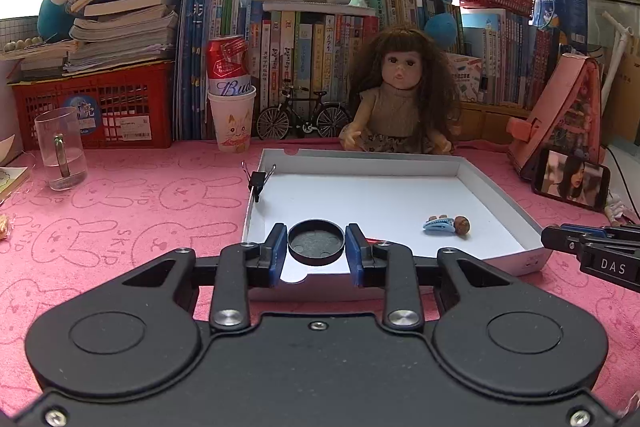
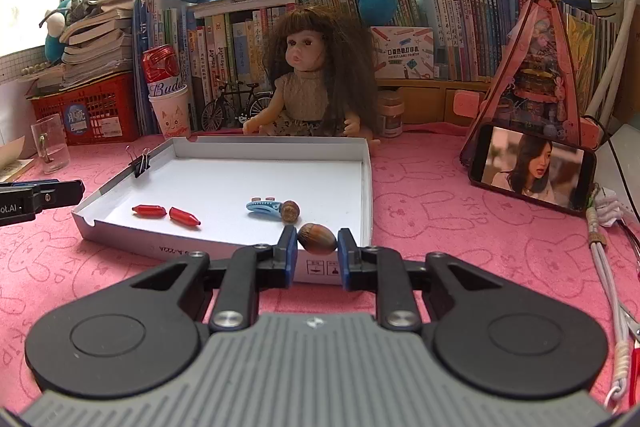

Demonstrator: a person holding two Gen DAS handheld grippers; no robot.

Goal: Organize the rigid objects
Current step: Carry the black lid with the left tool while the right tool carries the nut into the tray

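A: What is the left hand-held gripper [image 1: 316, 242] holding?
B: A round black lid [image 1: 316, 241], pinched between its blue pads above the near edge of the white tray [image 1: 496, 183].
A: And inside the tray?
B: A blue hair clip [image 1: 439, 225] touching a brown nut [image 1: 463, 225]. A black binder clip [image 1: 257, 180] grips the left wall.

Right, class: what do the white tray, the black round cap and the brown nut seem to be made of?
White tray: looks like thin cardboard, matt, with folded walls and printed marks on its front.
Black round cap: probably plastic, matt, with a moulded rim and a dull inner face.
Brown nut: natural shell, smooth and slightly glossy, with a rougher, paler end; likely a hazelnut or acorn.
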